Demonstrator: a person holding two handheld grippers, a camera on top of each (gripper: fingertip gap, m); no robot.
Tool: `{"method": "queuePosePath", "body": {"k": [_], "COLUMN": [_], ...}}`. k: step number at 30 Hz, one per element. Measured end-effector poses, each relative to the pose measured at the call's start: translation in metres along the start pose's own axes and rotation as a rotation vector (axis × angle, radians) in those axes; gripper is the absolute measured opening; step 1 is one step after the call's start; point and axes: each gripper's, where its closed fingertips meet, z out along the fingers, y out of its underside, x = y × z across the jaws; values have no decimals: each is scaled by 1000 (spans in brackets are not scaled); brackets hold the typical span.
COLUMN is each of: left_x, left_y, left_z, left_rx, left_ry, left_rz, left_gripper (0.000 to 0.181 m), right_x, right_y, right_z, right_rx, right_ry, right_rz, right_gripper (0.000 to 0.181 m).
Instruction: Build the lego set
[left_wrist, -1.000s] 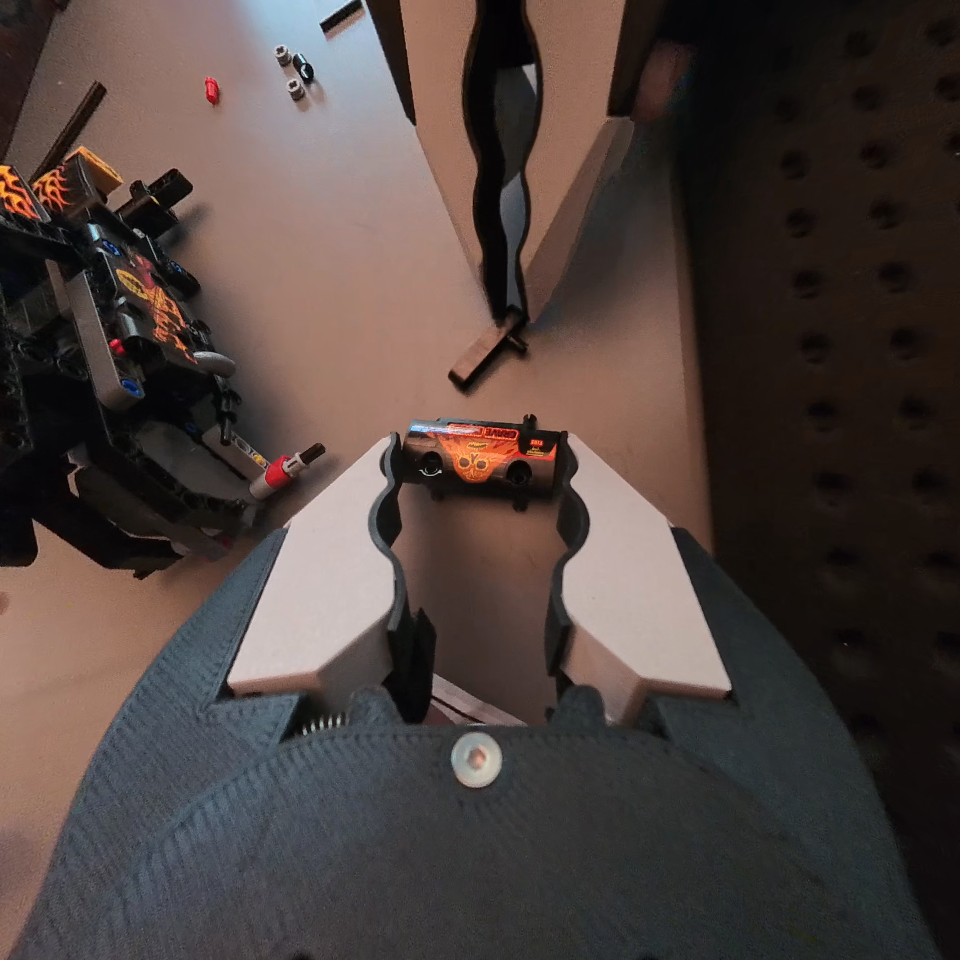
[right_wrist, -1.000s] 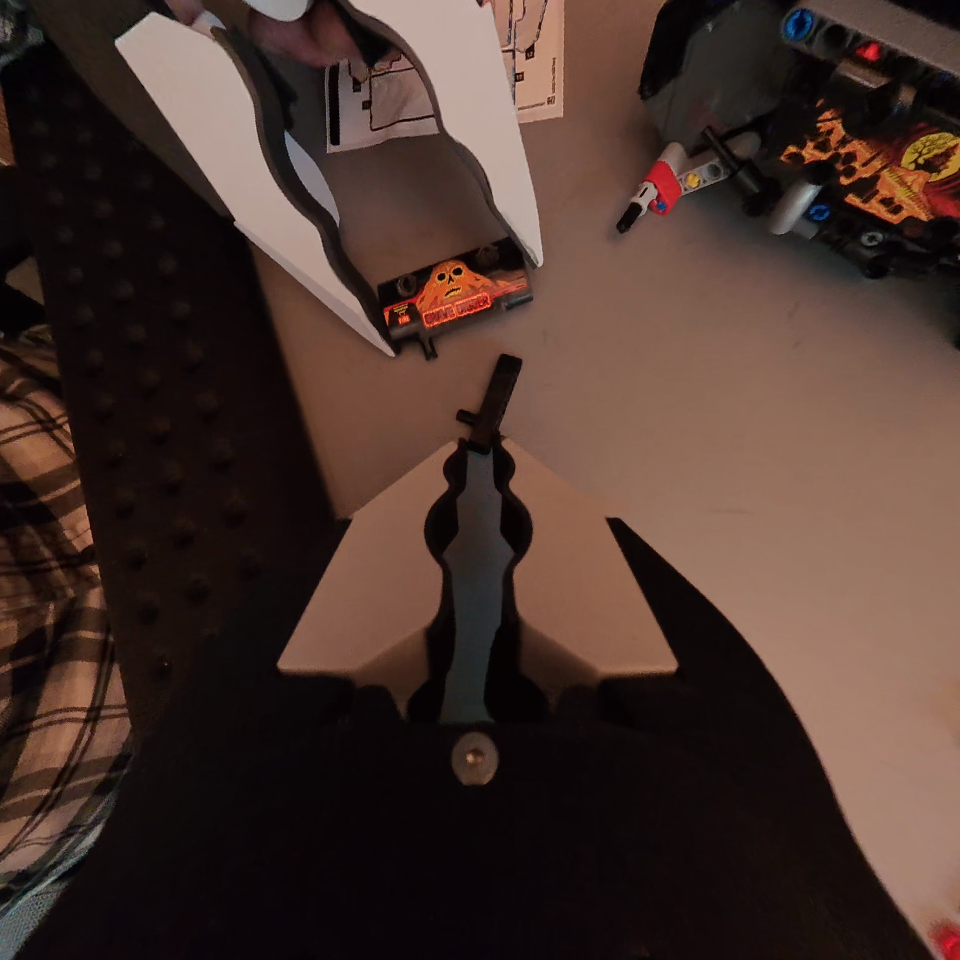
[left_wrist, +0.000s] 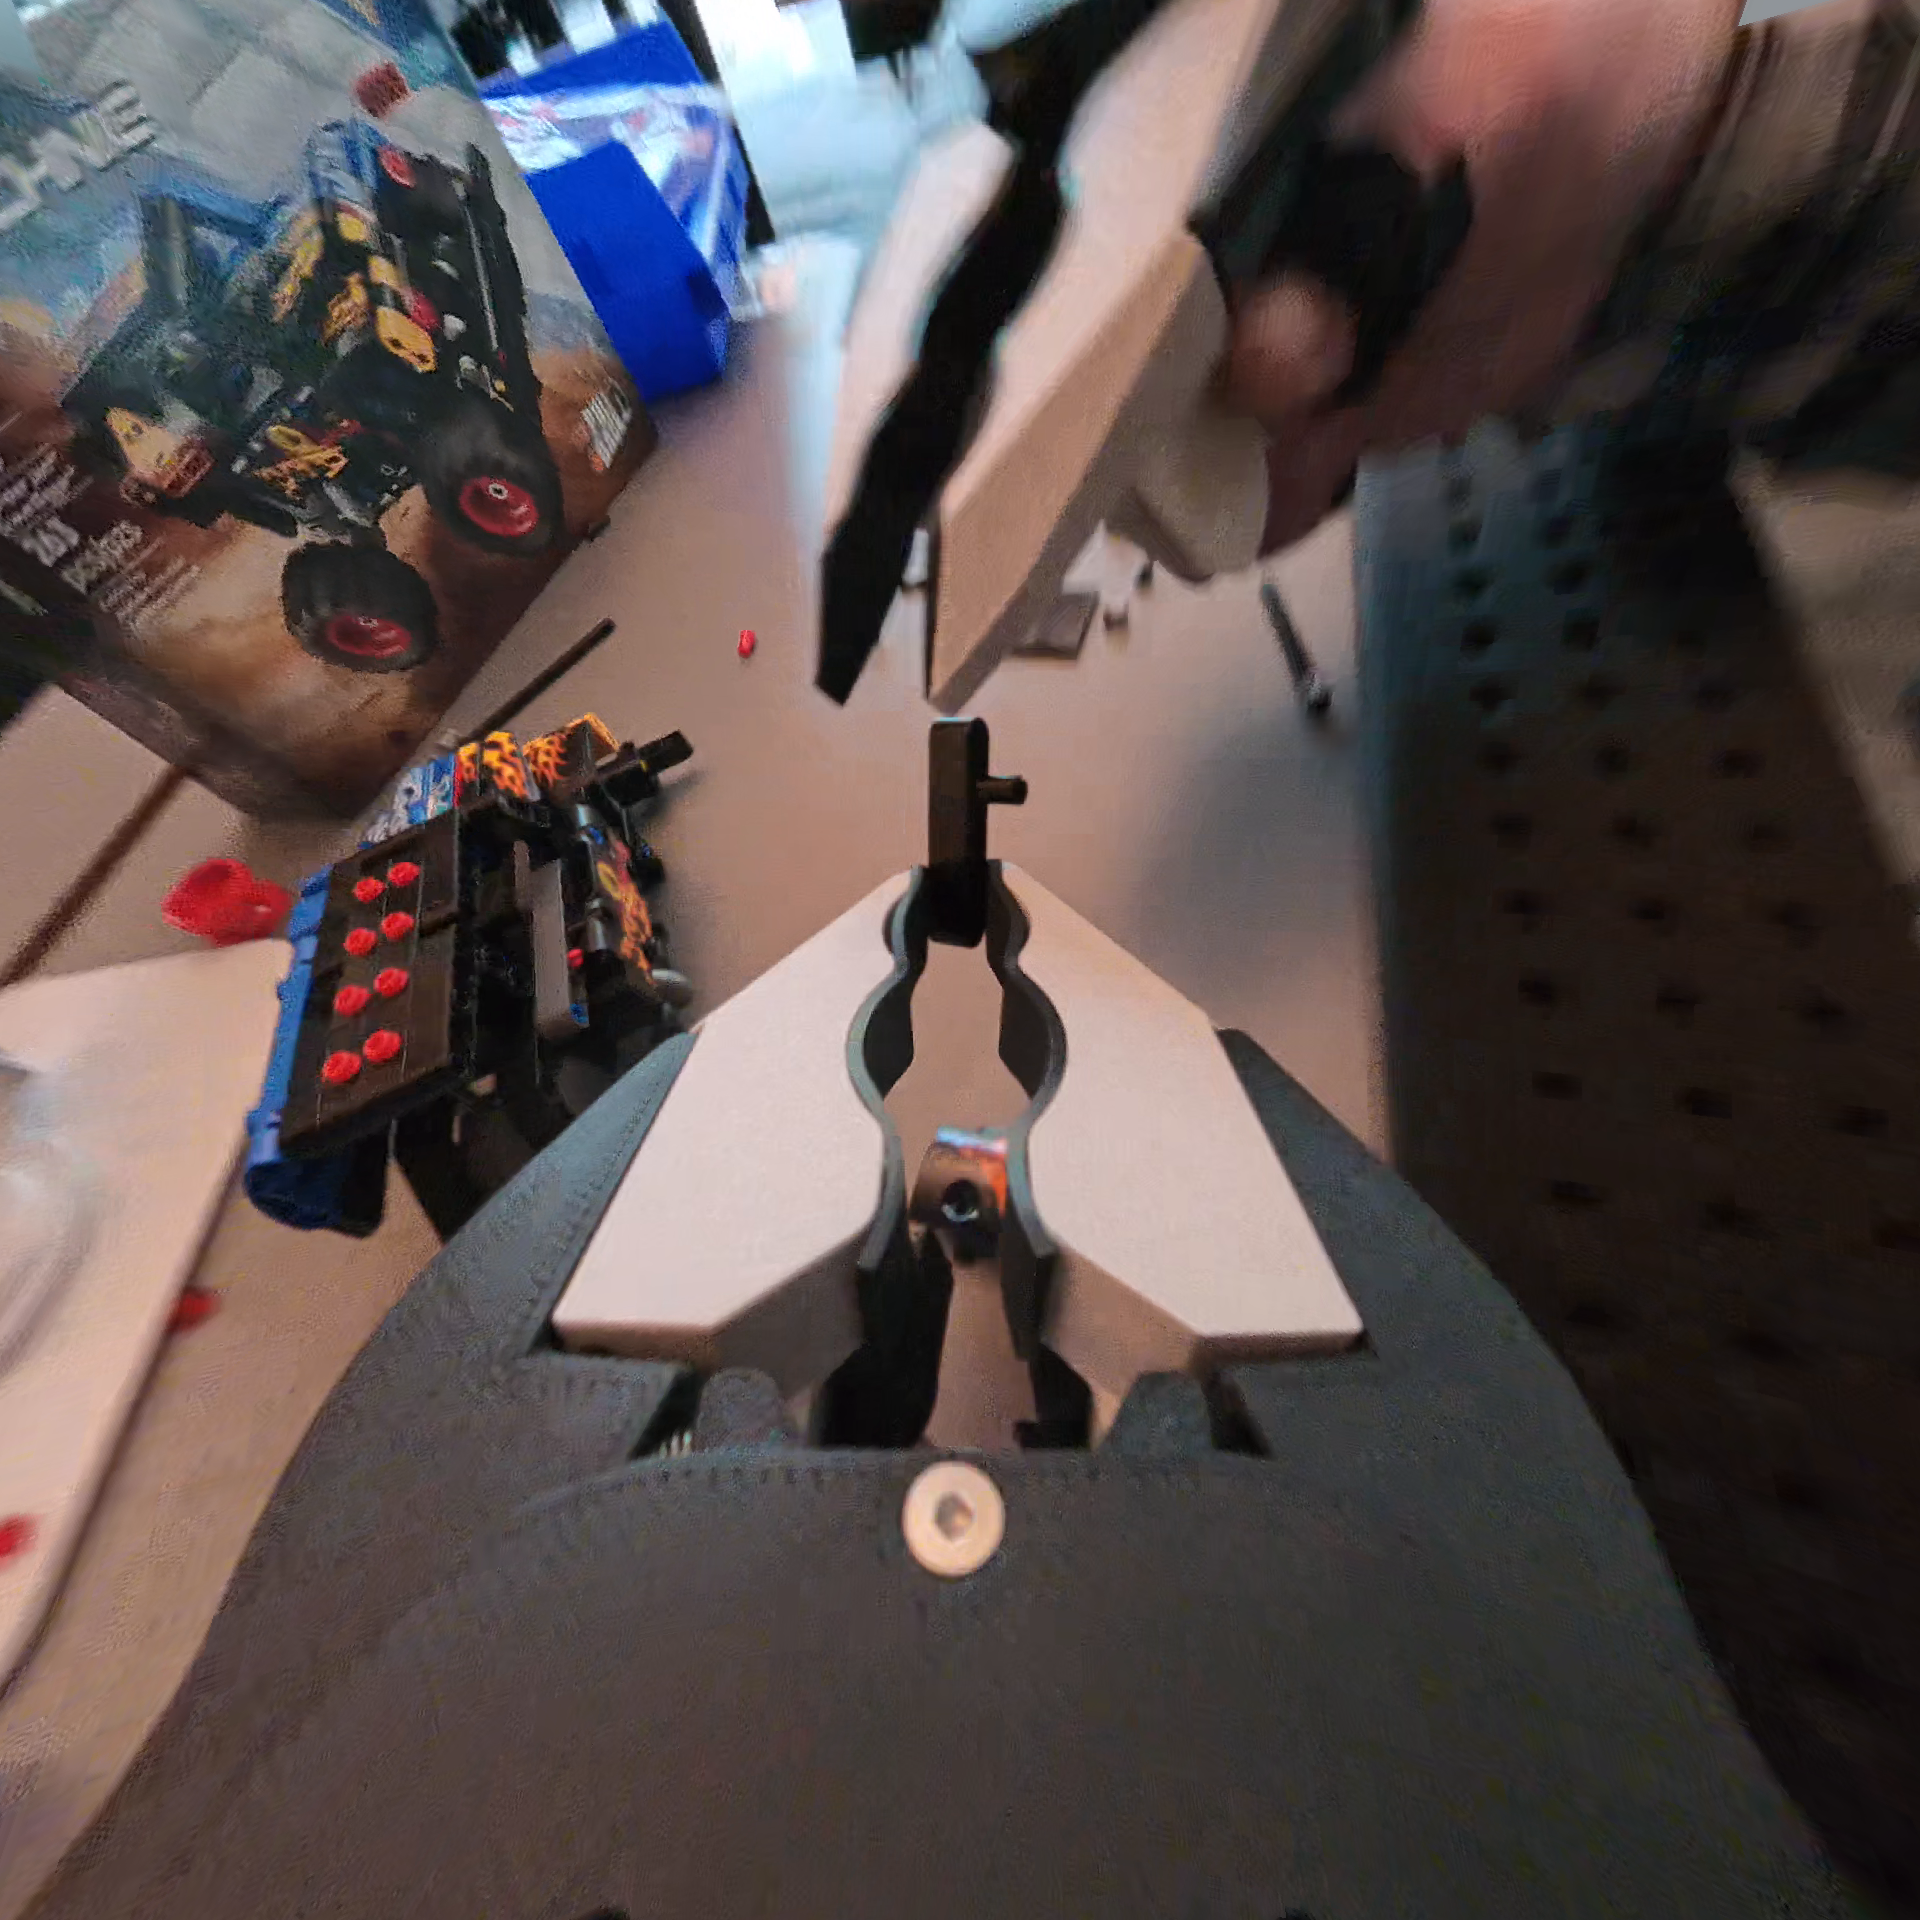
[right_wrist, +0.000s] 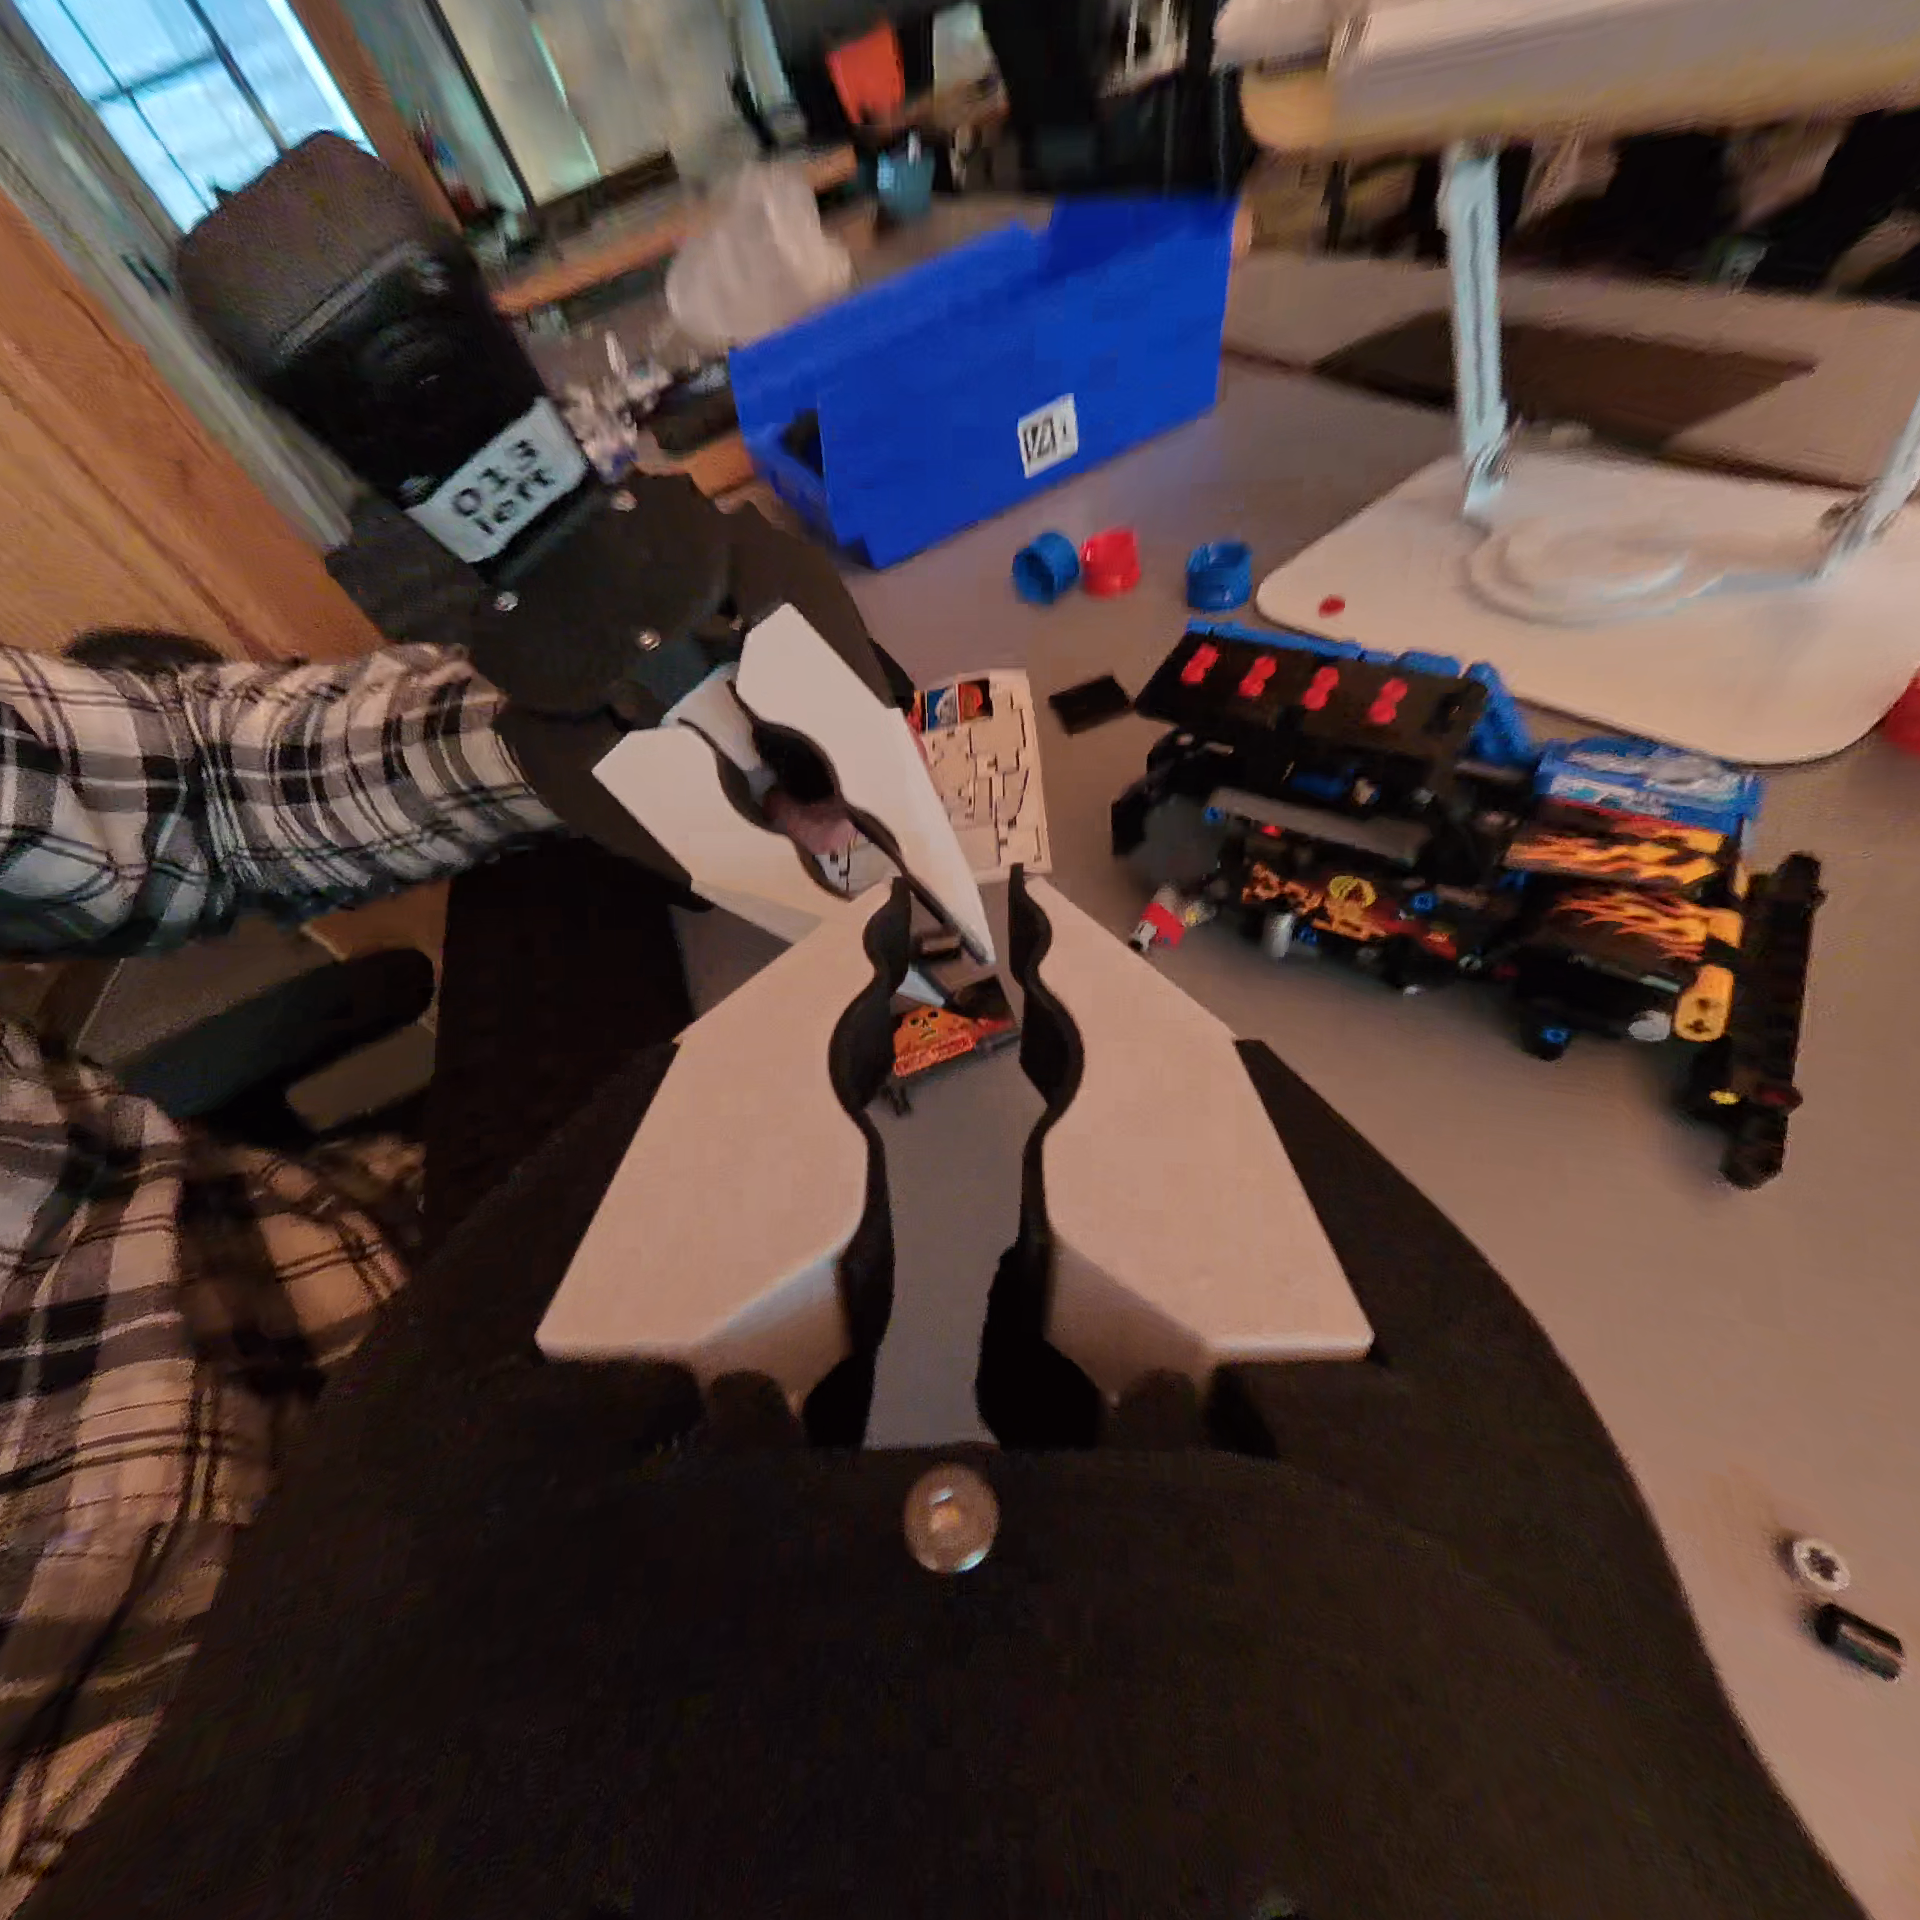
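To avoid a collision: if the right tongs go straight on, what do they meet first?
Probably the left tongs, whose tip crosses the right tongs' gap, then the orange-stickered piece beneath; depth is unclear.

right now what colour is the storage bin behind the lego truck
Bright blue storage bin, clearest in the right wrist view.

Printed lettering is seen on the set box (left_wrist: 260, 416) and on a white label (right_wrist: 497, 488) on the left gripper's body. A small sticker (right_wrist: 1046, 434) with marks is borne by the blue bin (right_wrist: 987, 374); none is quoted.
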Motion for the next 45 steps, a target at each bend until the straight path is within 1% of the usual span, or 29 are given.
{"method": "queuePosePath", "body": {"k": [2,4,5,6,7,8,12,14,15,16,17,19,22,24,25,26,28,29,31,33,35,37,38,40,43,45], "left_x": [-3,-5,-5,-2,-1,-2,0,1,1,2,5,10,14,15,15,19,23,23,22,18,18,17,15,10,8,8], "left_y": [-15,-24,-27,-33,-38,-39,-48,-48,-46,-42,-36,-13,35,67,78,78,80,79,78,76,69,56,53,50,45,44], "left_z": [-5,-8,-9,-10,-11,-10,-15,-15,-14,-14,-12,-11,-6,-4,-4,-2,-1,0,1,2,4,5,5,3,2,3], "left_rx": [111,181,209,243,275,292,367,369,349,317,255,73,-237,-428,-486,-484,-485,-474,-457,-419,-333,-204,-168,-124,-69,-57], "left_ry": [49,83,98,125,142,143,231,255,243,229,216,199,181,167,163,183,212,211,201,158,134,93,72,26,0,-22], "left_rz": [-154,-242,-270,-301,-329,-353,-460,-472,-451,-410,-348,-205,-61,32,65,50,25,19,20,51,64,65,70,127,152,188], "left_gripper": [9,9,9,9,9,9,9,9,9,12,24,49,84,92,91,85,64,61,61,60,60,60,60,60,60,60], "right_x": [-4,-8,-8,-9,-12,-14,-19,-19,-19,-17,-13,-5,4,11,11,10,10,11,9,9,10,12,13,17,18,18], "right_y": [-5,-12,-11,-10,-10,-12,-20,-20,-18,-15,-10,9,46,69,76,80,87,89,92,93,92,90,89,86,79,75], "right_z": [-4,-7,-6,-4,-2,-1,-3,-3,-3,-2,-2,0,6,10,13,15,20,22,27,32,36,38,39,39,39,39], "right_rx": [69,150,154,155,165,187,248,249,236,214,181,52,-185,-326,-366,-386,-432,-443,-455,-454,-435,-406,-394,-365,-302,-276], "right_ry": [-17,-39,-40,-42,-53,-63,-83,-80,-79,-71,-55,-10,38,68,67,61,68,73,57,56,53,58,62,72,62,56], "right_rz": [13,51,64,70,74,82,89,79,81,86,86,67,59,58,58,65,63,60,75,88,111,139,154,171,214,227], "right_gripper": [21,23,23,19,12,7,5,5,5,5,5,5,5,5,5,5,5,5,5,5,5,5,5,5,5,5]}}
